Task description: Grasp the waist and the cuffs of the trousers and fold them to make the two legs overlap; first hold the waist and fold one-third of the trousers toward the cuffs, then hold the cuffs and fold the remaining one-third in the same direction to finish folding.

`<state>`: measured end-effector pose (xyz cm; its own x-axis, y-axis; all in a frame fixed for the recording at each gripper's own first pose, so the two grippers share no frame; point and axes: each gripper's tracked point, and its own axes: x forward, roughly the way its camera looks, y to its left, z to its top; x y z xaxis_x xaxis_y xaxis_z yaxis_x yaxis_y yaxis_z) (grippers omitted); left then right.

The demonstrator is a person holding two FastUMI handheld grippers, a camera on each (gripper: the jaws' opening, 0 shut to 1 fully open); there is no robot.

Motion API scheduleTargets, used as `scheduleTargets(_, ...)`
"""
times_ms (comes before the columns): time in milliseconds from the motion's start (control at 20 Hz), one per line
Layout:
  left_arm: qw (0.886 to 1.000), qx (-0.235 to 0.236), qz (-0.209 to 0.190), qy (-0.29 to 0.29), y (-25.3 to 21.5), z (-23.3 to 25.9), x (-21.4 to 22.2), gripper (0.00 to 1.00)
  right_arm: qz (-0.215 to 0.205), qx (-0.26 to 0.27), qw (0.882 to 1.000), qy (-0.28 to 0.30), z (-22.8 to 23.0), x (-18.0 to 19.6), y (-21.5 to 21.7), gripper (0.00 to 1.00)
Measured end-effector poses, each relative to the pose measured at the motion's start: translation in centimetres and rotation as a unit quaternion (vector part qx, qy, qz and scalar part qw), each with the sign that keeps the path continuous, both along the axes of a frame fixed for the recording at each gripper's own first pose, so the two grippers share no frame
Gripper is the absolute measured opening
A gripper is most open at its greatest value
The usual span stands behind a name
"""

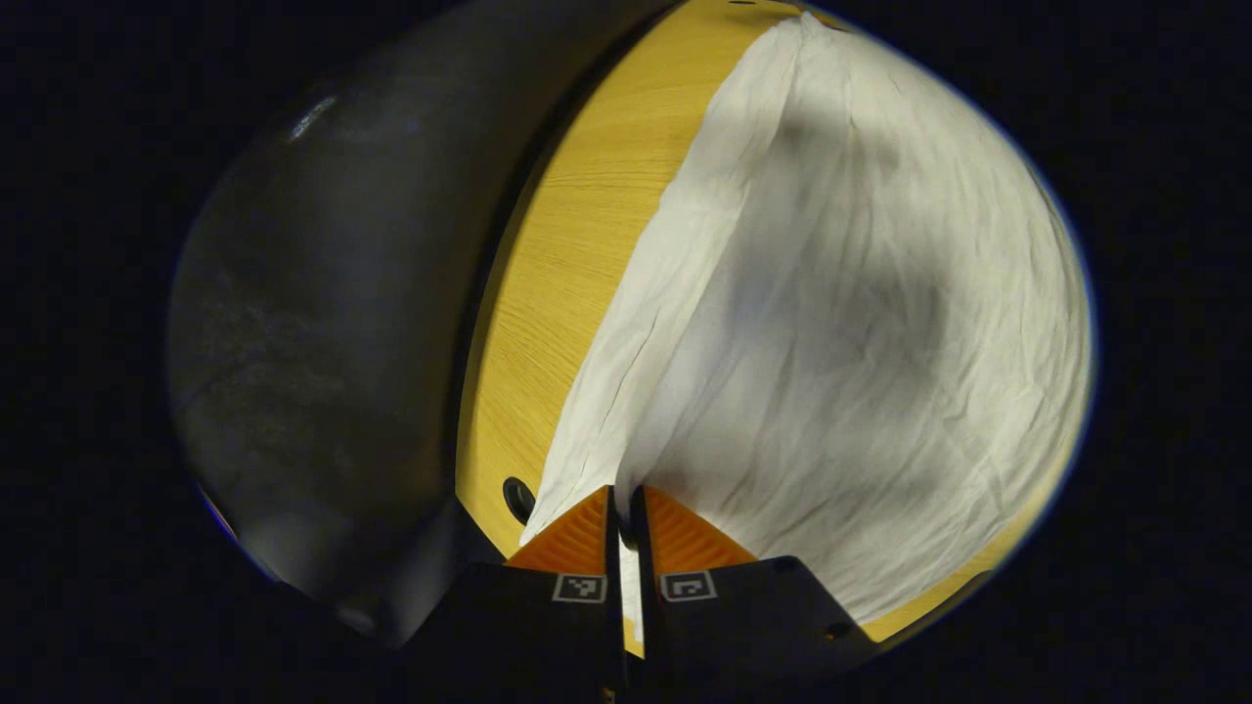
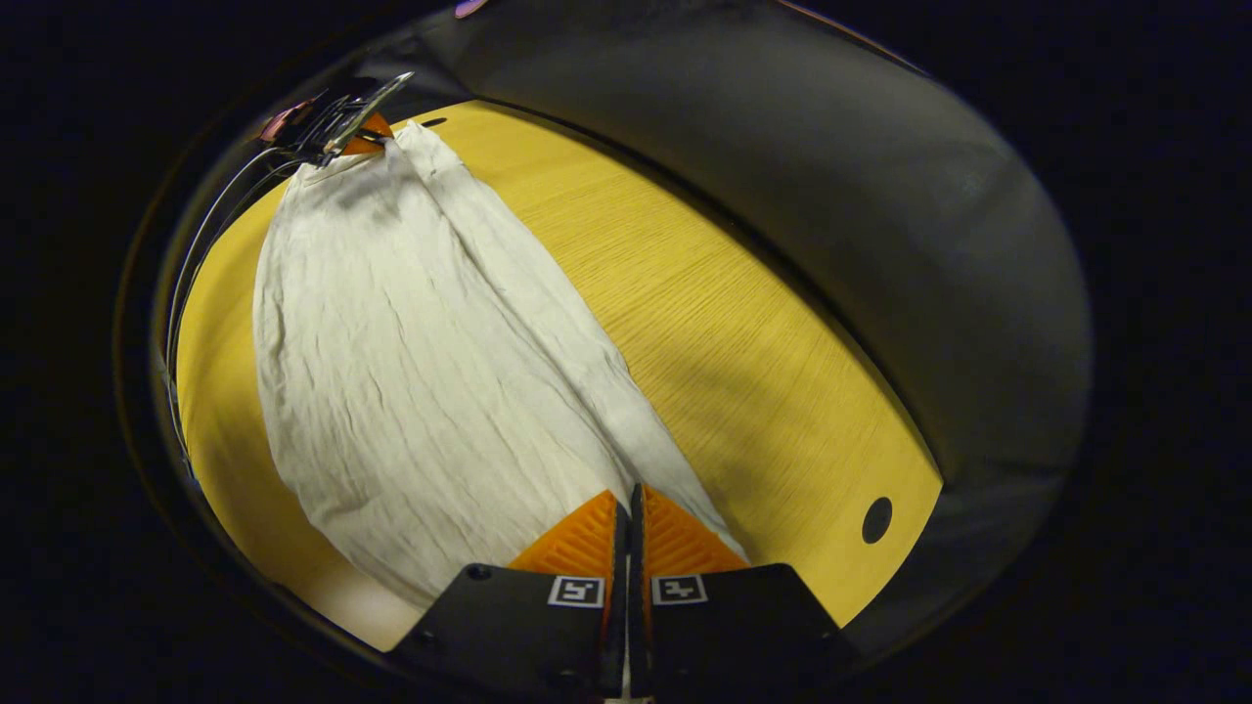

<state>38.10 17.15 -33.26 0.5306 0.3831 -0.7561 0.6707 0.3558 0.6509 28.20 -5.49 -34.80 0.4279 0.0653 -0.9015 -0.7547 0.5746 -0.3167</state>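
White wrinkled trousers point(image 2: 411, 332) lie stretched lengthwise on a yellow wooden table point(image 2: 743, 332). My right gripper point(image 2: 629, 501) is shut on their near end, with cloth pinched between its fingers. At the far end, the left gripper point(image 2: 364, 135) holds the other end just above the table's corner. In the left gripper view, my left gripper point(image 1: 623, 499) is shut on a corner of the trousers point(image 1: 831, 323), which spread away across the table point(image 1: 577, 254). A long raised fold runs along the cloth from that grip. I cannot tell which end is the waist.
The table's curved edge point(image 1: 479, 323) runs left of the left gripper, with dark floor point(image 1: 323, 293) beyond. A small round hole point(image 1: 516, 499) sits in the tabletop beside the left fingers. Another hole point(image 2: 877, 519) lies right of the right gripper. Bare wood stretches right of the trousers.
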Motion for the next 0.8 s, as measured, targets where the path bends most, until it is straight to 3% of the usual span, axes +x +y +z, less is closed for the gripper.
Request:
scheduleTargets(50, 1.000, -0.016, -0.001, -0.012, -0.5, 0.0, 0.2, 0.34, -0.008, 0.012, 1.000, 0.006, 0.2, -0.2, 0.3, 0.05)
scheduleTargets(150, 0.997, -0.038, -0.004, -0.061, -1.6, 1.4, 1.0, 0.72, -0.035, 0.047, 0.998, 0.005, 1.3, -0.6, 0.9, 0.27)
scheduleTargets(300, 0.985, -0.092, 0.008, -0.144, -3.6, 4.5, 1.3, 0.94, -0.050, 0.083, 0.995, -0.031, 3.8, -0.2, 0.9, 0.97)
scheduleTargets(500, 0.961, -0.157, 0.018, -0.226, -6.6, 9.7, 0.0, 1.00, -0.077, 0.108, 0.987, -0.094, 9.7, -1.3, -1.1, 0.99)
scheduleTargets(550, 0.956, -0.170, 0.021, -0.238, -7.1, 10.8, -0.6, 0.96, -0.087, 0.108, 0.984, -0.110, 11.2, -1.8, -2.2, 0.98)
scheduleTargets(800, 0.928, -0.226, 0.061, -0.289, -8.8, 14.8, -5.7, 0.96, -0.162, 0.107, 0.967, -0.164, 17.0, -6.4, -10.0, 0.98)
